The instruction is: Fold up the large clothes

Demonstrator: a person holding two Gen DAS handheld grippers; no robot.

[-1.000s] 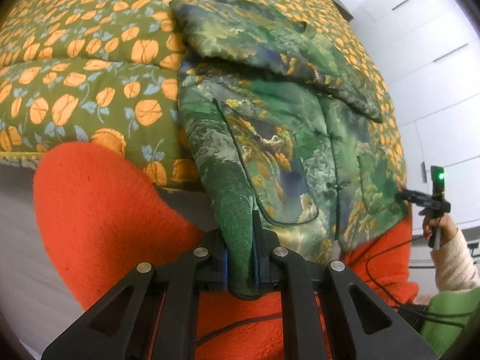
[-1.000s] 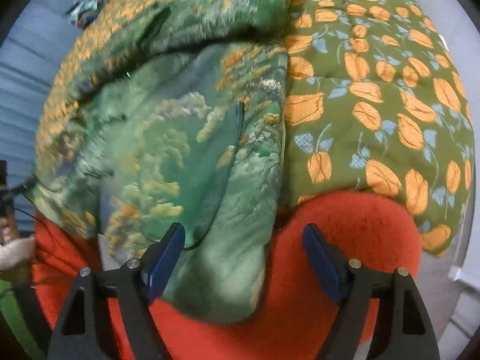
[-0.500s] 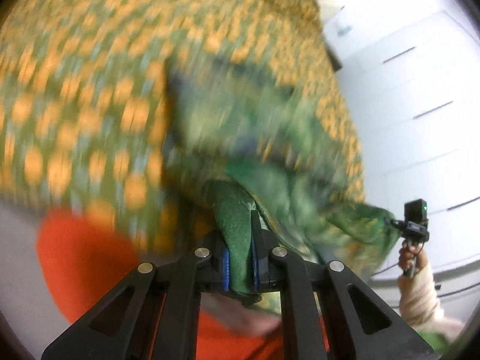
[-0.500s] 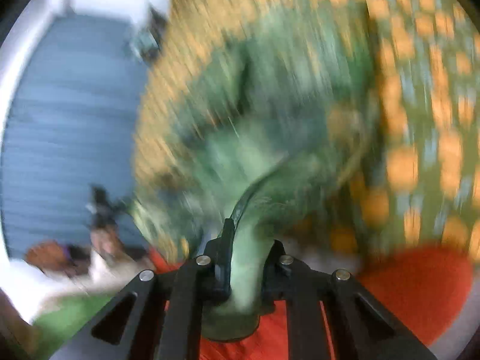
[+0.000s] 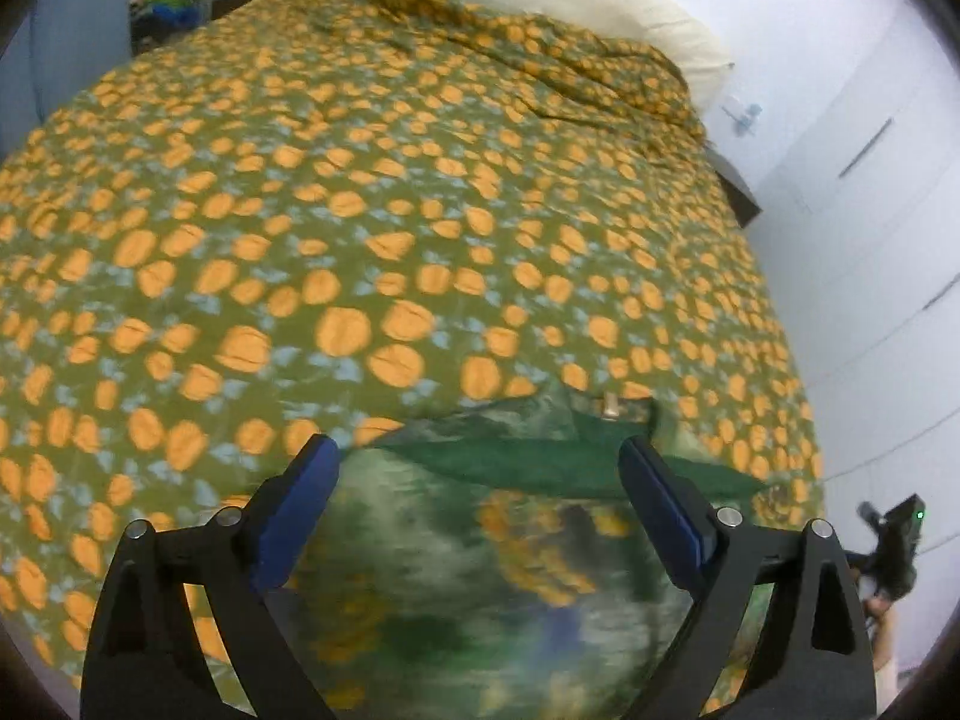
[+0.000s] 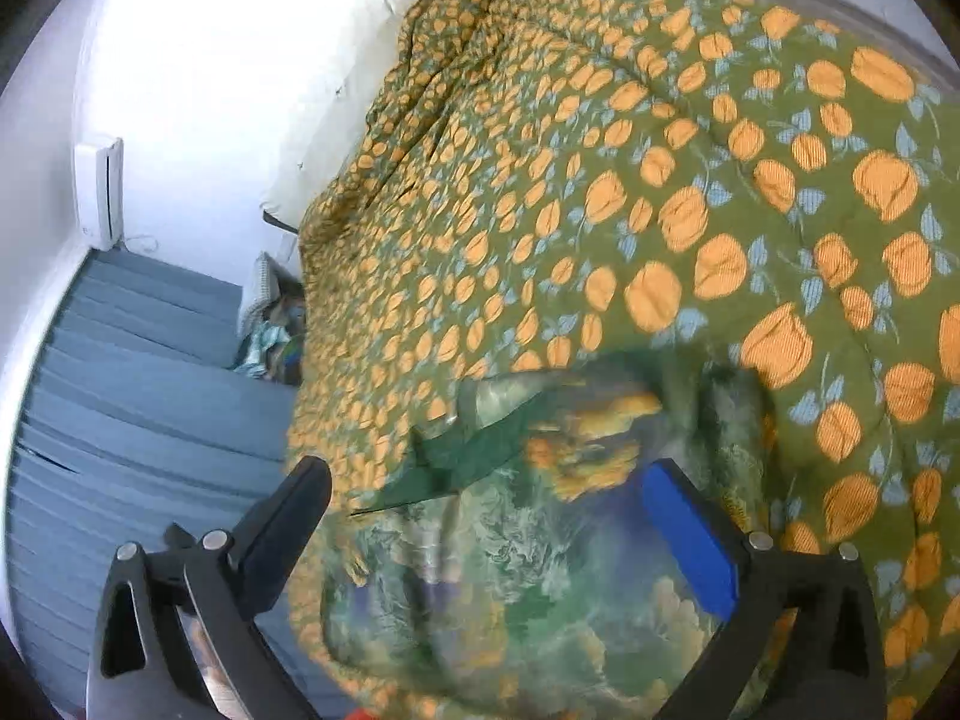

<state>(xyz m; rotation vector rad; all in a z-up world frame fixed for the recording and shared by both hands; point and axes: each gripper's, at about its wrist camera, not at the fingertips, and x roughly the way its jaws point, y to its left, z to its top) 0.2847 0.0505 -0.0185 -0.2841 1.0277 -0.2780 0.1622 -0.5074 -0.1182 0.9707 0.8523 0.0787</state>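
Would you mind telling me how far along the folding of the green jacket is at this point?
Done, apparently: the green jacket lies doubled over on the bedspread, its plain green lining edge showing. In hand: nothing; the left gripper and right gripper both hang open over it. Left: possibly another fold or smoothing.

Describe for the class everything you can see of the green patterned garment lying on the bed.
The green patterned garment is a soft, padded-looking piece printed with a painterly landscape of greens, yellow-orange patches and some blue. A plain dark green lining shows along its far edge, where a small pale tag sits. It lies bunched at the near end of the bed, resting on the orange-flowered quilt. Both the left tongs and the right tongs are open above it, gripping nothing. Its outline is blurred.
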